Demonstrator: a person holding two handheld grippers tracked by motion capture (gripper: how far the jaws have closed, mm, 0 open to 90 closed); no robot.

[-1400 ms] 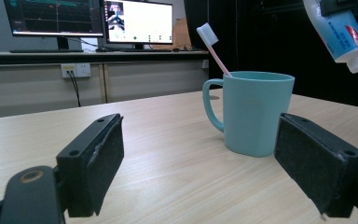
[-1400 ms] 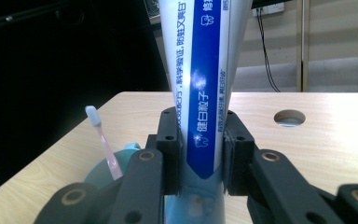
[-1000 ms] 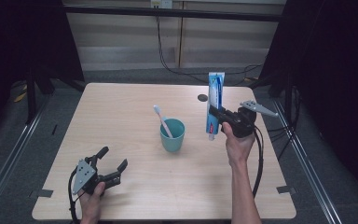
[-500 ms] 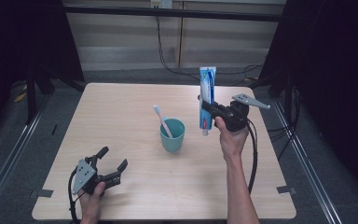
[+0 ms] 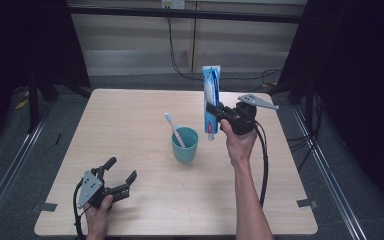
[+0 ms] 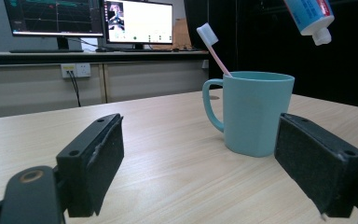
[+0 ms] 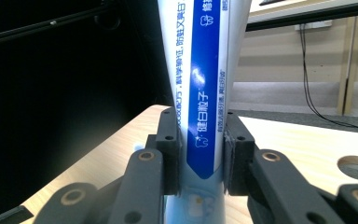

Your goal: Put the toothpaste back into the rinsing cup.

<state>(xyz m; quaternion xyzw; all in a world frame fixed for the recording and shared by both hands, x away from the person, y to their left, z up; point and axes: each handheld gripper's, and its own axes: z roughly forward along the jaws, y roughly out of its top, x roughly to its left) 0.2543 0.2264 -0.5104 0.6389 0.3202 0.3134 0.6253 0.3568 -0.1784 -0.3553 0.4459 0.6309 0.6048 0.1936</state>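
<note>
The right tool (image 5: 219,114) is clamped across the lower body of a blue-and-white plastic toothpaste tube (image 5: 210,97), held upright with its white cap down, in the air just right of the teal plastic mug (image 5: 185,144). The soft tube could buckle or slide through the pads, or its cap could clip the mug's rim and tip it, along with the pink-handled toothbrush (image 5: 174,131) standing inside. The right forearm reaches forward, wrist raised. The left tool (image 5: 119,179), well left of the mug, rests low over the wooden table (image 5: 130,115), spread wide and empty.
</note>
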